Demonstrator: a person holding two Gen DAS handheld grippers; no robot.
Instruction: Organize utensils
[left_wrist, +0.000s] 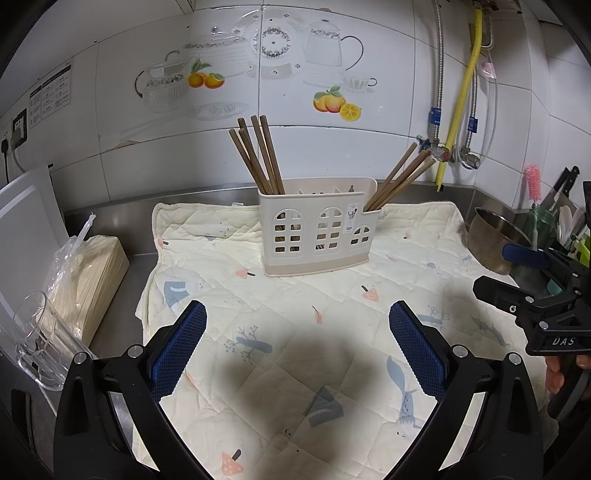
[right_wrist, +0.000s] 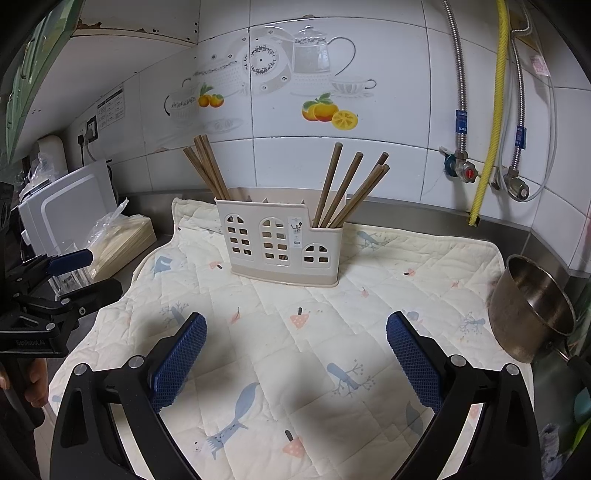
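Observation:
A cream utensil holder (left_wrist: 314, 232) (right_wrist: 280, 243) with window cut-outs stands on a quilted mat (left_wrist: 295, 332) (right_wrist: 295, 332). Several brown chopsticks (left_wrist: 258, 155) (right_wrist: 207, 166) lean in its left compartment, and several more chopsticks (left_wrist: 402, 177) (right_wrist: 351, 184) lean in its right one. My left gripper (left_wrist: 297, 314) is open and empty over the mat, in front of the holder. My right gripper (right_wrist: 295, 325) is also open and empty over the mat. Each gripper shows at the edge of the other's view.
A steel bowl (left_wrist: 498, 236) (right_wrist: 532, 306) sits at the mat's right edge. A clear glass (left_wrist: 40, 339) and a bagged bundle of sticks (left_wrist: 92, 273) (right_wrist: 125, 236) lie left. A white board (left_wrist: 26, 214) leans at the left. Pipes and valves (right_wrist: 465, 170) run on the tiled wall.

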